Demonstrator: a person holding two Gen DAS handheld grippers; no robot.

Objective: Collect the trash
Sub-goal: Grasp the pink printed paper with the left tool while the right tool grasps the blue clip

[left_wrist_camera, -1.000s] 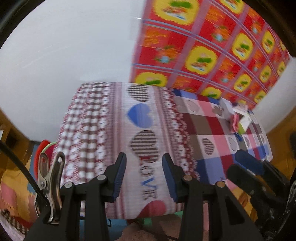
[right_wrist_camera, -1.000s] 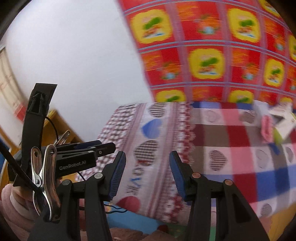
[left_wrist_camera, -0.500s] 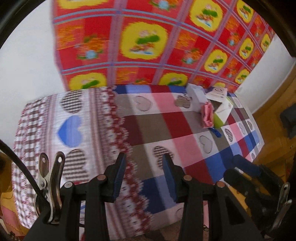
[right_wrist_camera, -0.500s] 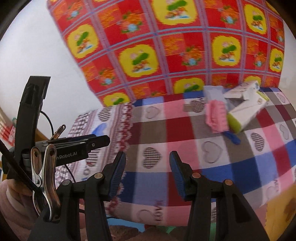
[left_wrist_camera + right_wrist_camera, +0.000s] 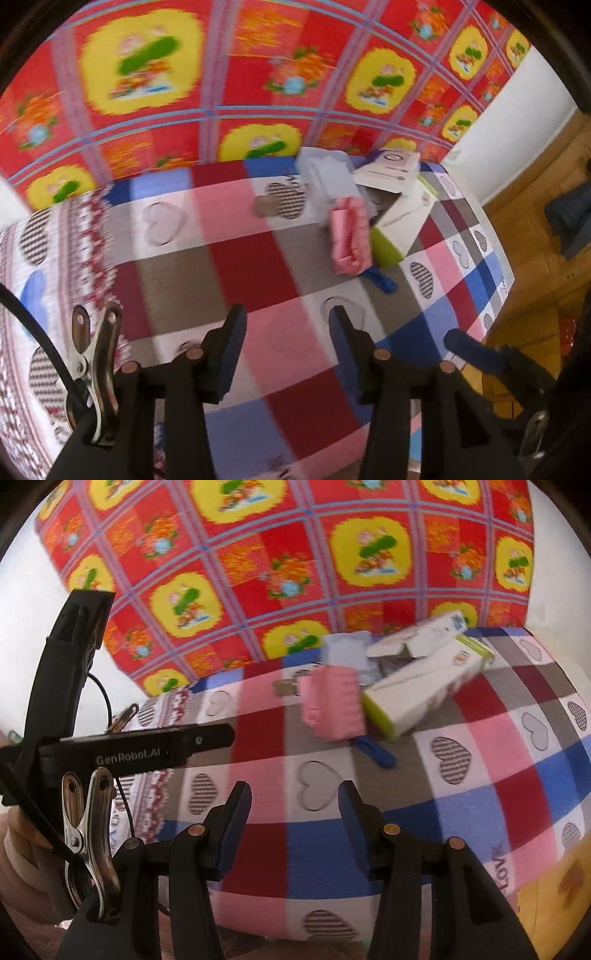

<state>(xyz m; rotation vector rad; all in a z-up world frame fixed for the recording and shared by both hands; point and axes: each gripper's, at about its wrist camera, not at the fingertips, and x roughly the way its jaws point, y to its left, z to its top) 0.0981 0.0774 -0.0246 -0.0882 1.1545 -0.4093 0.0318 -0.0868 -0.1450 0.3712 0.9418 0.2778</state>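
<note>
right wrist view: the trash pile, a pink packet (image 5: 330,707), white-and-green carton (image 5: 424,694) and blue scrap (image 5: 376,755), lies near the tablecloth's (image 5: 480,775) far edge, ahead and slightly right of the right gripper (image 5: 295,805), the nearer one. both it and the left gripper (image 5: 284,332) gape, empty.

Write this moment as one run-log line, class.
left tool: open, empty | right tool: open, empty | trash: pink packet, white-green carton, blue scrap lying on checked tablecloth | nothing picked up yet
</note>
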